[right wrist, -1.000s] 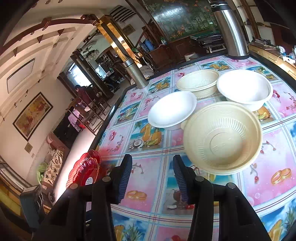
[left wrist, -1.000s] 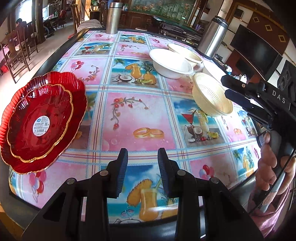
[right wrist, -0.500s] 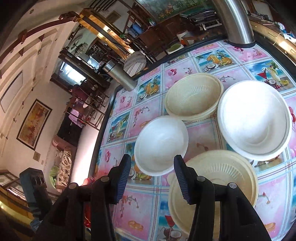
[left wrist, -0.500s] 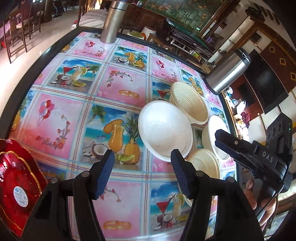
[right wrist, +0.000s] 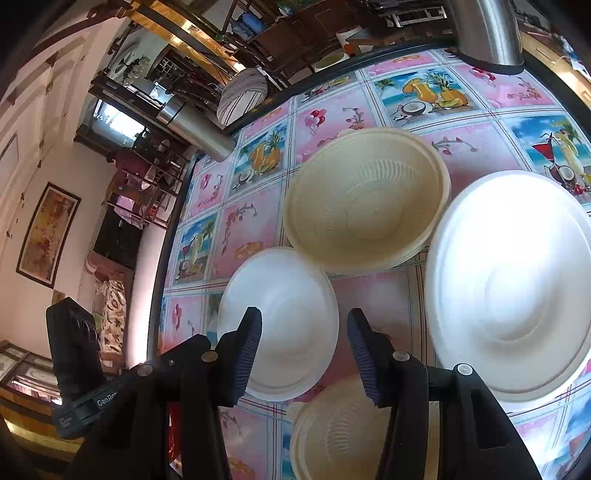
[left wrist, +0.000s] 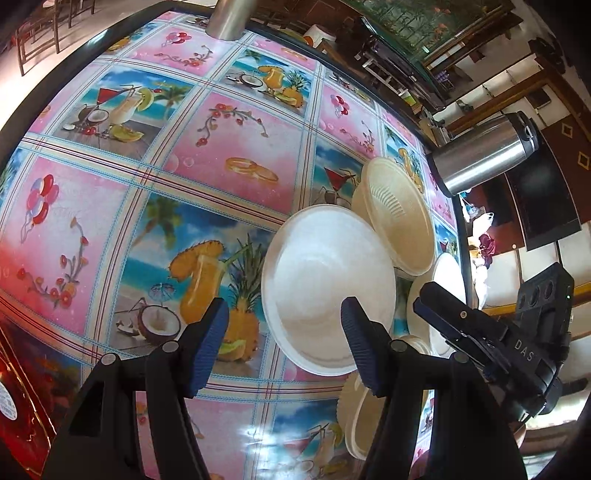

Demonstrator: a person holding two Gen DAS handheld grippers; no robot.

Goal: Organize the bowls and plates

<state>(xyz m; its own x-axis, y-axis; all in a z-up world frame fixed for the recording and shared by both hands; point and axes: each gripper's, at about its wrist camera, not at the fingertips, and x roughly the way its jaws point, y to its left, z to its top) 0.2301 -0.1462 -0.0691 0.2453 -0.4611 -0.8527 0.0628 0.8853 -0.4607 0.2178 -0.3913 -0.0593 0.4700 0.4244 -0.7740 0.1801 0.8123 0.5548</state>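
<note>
Left wrist view: the left gripper [left wrist: 282,347] hangs over the tablecloth [left wrist: 236,147] with its jaws apart and nothing between them, beside the near rim of the small white bowl [left wrist: 317,280]. Behind that bowl sits a cream bowl [left wrist: 399,214], touching it. A red plate [left wrist: 22,398] lies at the lower left edge. In the right wrist view, the right gripper [right wrist: 304,354] is also parted and empty, above a second cream bowl [right wrist: 340,435]; a large white bowl [right wrist: 513,284] lies to the right, and a steel flask [right wrist: 484,29] stands farthest.
</note>
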